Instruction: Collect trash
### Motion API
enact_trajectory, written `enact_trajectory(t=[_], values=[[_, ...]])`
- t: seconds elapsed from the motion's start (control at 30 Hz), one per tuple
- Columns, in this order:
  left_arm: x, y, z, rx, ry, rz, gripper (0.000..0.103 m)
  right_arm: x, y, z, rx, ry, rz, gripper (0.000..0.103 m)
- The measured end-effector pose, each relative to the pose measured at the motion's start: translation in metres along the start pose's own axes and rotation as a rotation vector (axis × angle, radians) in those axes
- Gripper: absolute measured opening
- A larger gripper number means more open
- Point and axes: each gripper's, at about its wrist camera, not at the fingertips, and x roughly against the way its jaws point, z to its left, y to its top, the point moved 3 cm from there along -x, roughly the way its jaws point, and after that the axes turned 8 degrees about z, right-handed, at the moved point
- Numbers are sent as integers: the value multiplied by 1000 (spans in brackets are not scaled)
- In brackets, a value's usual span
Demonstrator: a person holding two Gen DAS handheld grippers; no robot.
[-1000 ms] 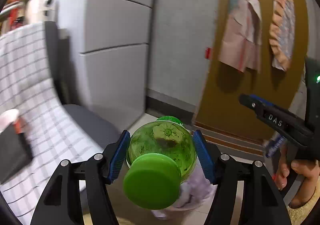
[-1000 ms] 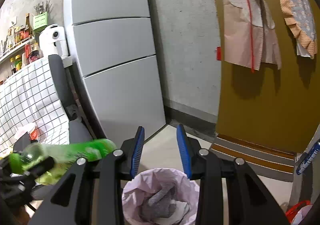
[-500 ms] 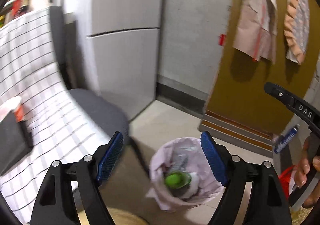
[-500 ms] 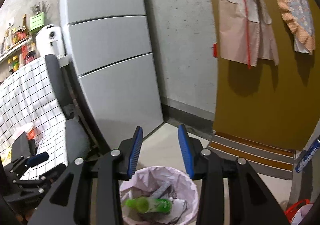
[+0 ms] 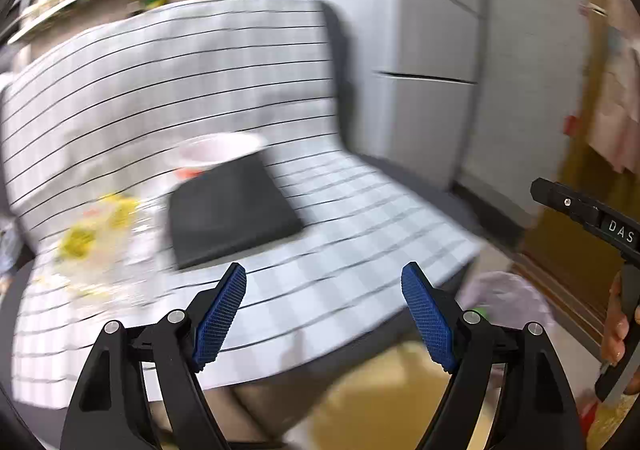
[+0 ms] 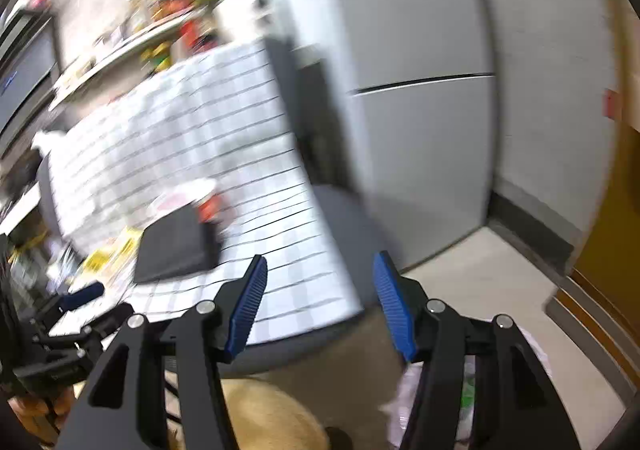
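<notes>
Left tool [image 5: 324,314], right tool [image 6: 318,302]: black arms, blue textured pads, silver screws.

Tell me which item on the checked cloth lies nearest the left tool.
The flat black pad. It lies just beyond the open left tool, while the white cup sits behind it and the yellow wrapper is off to the left.

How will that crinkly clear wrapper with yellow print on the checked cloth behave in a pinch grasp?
The wrapper looks like thin clear film, so probably floppy and very light. It may crumple between the left gripper pads instead of holding shape. Glossy film could slip. Blur limits certainty.
</notes>
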Motion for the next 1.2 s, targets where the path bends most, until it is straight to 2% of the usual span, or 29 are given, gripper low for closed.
enact_trajectory(t=[0.17,0.3,0.57,0.67,0.83,0.87,0.9,1.0,1.07,1.2], values=[[15,-15,89,134,174,-5,80,-58,8,69,83,93,84,55],[18,-23,141,217,263,-1,80,-97,10,106,134,122,131,55],[13,-22,196,310,309,-4,80,-167,47,152,196,134,164,54],[7,-24,200,320,303,9,80,-200,59,156,181,153,199,47],[0,-31,199,317,298,38,80,-238,67,154,127,233,276,43],[0,-32,198,316,300,39,80,-241,66,155,126,251,296,39],[1,-33,196,316,301,41,80,-242,62,156,127,275,317,28],[4,-36,191,312,309,40,80,-225,49,164,153,315,338,11],[7,-36,189,304,318,38,80,-208,39,170,184,323,347,5],[11,-35,184,296,326,26,80,-158,5,178,252,258,385,4]])
